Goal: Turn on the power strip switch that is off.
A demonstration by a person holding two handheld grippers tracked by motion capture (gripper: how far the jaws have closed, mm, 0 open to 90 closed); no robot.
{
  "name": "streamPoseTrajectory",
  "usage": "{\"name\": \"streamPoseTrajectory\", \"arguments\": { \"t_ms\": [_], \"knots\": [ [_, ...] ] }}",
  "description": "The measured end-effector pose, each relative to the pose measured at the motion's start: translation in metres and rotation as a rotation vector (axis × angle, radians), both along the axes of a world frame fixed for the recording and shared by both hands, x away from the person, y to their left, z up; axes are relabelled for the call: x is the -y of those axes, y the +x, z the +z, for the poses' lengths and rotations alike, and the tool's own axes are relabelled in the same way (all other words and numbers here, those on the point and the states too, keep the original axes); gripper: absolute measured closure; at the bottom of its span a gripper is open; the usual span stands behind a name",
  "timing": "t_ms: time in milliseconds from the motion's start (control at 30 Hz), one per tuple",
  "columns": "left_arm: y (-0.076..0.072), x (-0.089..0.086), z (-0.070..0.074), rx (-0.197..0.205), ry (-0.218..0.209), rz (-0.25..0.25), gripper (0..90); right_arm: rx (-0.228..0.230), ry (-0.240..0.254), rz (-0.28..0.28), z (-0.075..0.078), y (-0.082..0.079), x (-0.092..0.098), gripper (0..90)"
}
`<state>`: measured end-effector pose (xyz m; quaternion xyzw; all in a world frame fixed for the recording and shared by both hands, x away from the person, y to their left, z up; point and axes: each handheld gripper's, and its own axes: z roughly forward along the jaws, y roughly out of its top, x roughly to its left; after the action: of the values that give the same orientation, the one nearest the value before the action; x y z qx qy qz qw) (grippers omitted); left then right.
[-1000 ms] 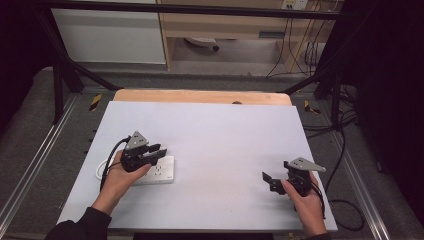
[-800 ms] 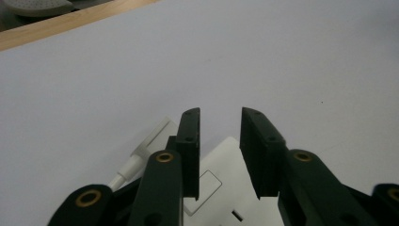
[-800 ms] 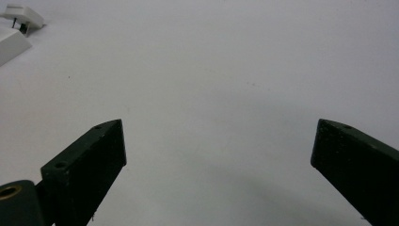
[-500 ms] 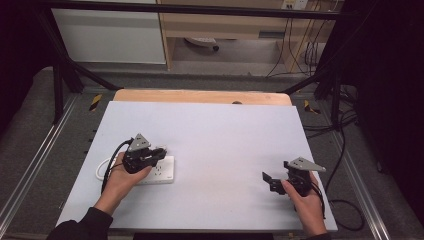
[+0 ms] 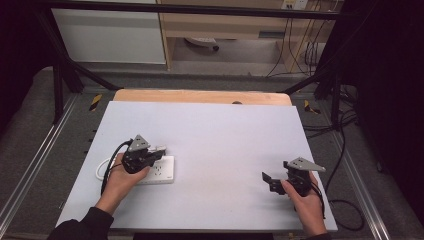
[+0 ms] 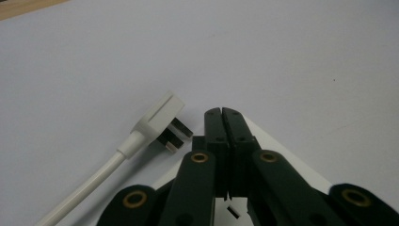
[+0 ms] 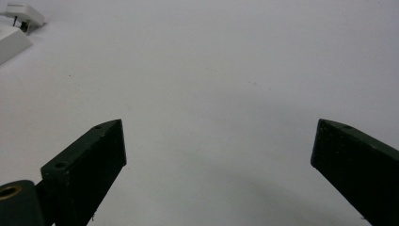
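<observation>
A white power strip point(image 5: 162, 171) lies on the left of the white tabletop point(image 5: 220, 135). My left gripper point(image 5: 153, 156) hovers over its near end. In the left gripper view its jaws point(image 6: 221, 114) have just been closing and now stand shut, pad against pad, with nothing between them. The strip point(image 6: 301, 167) shows beneath them. A white plug point(image 6: 160, 117) on its white cord point(image 6: 89, 186) lies loose just left of the jaws, prongs toward the strip. My right gripper point(image 5: 268, 180) rests open at the front right; its jaws point(image 7: 219, 129) hold nothing.
A coil of white cord point(image 5: 102, 169) sits left of the strip under the person's left hand. A wooden board edge point(image 5: 200, 96) runs along the table's far side. In the right gripper view the plug point(image 7: 23, 13) and strip point(image 7: 11, 42) lie far off at top left.
The left gripper's jaws have closed together over the power strip, and the hand shifted slightly. The right gripper has not moved.
</observation>
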<state>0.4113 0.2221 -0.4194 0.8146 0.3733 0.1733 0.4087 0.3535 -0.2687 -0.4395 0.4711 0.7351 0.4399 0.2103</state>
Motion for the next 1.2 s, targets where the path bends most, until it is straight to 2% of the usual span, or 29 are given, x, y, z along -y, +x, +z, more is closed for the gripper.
{"name": "streamPoseTrajectory", "arguments": {
  "t_ms": [300, 967, 1200],
  "knots": [
    [-0.001, -0.007, -0.006, -0.028, 0.025, 0.025, 90.0, 0.003, -0.002, 0.001, 0.000, 0.000, 0.000, 4.2],
    [-0.001, -0.009, -0.010, -0.038, 0.033, 0.039, 90.0, 0.003, -0.002, -0.001, 0.000, 0.000, 0.000, 4.2],
    [-0.001, -0.009, -0.011, -0.042, 0.021, 0.034, 90.0, 0.001, -0.003, 0.000, 0.000, 0.000, 0.000, 4.2]
  ]
}}
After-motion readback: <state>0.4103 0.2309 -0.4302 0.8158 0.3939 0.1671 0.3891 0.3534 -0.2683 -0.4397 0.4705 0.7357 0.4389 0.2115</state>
